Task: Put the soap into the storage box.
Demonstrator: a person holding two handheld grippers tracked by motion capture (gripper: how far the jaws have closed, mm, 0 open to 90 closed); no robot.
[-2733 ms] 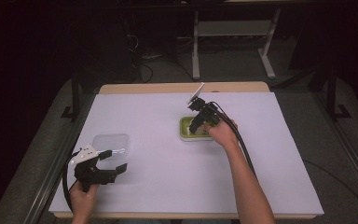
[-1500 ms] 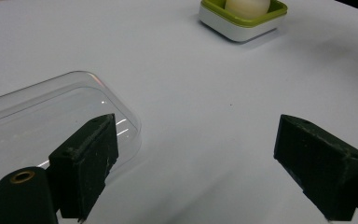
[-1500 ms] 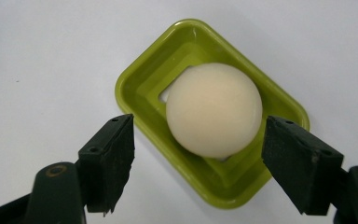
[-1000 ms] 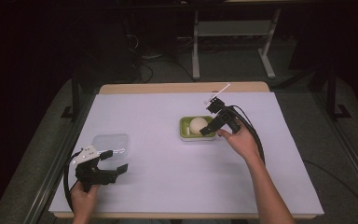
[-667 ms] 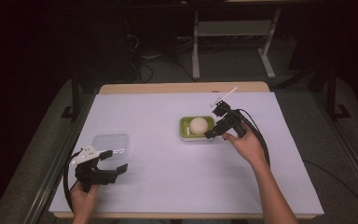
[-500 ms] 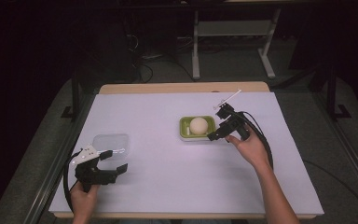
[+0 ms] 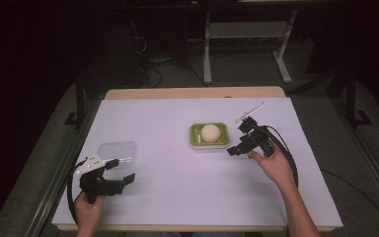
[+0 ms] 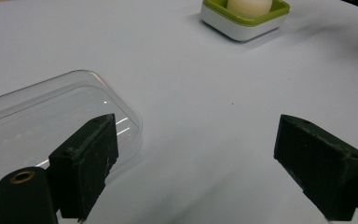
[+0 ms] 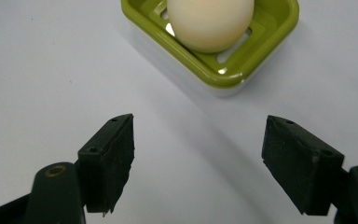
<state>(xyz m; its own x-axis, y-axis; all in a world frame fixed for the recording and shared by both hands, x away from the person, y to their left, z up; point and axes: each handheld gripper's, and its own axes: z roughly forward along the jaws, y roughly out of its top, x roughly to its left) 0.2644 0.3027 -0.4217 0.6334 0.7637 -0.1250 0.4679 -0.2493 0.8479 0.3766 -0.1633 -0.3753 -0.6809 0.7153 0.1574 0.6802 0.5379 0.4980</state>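
Note:
A cream round soap lies in a green slotted dish near the table's middle. My right gripper is open just right of the dish, jaws wide apart with nothing between them. A clear plastic lid lies flat at the left. My left gripper stands open just in front of that lid, holding nothing; its left jaw overlaps the lid's near edge in the left gripper view.
A white sheet covers the table, with a wooden strip at the far edge. Dark floor, cables and a white metal stand lie beyond the table.
My right gripper has drawn back to the right from over the dish, leaving the soap resting in it. The left gripper has stayed put.

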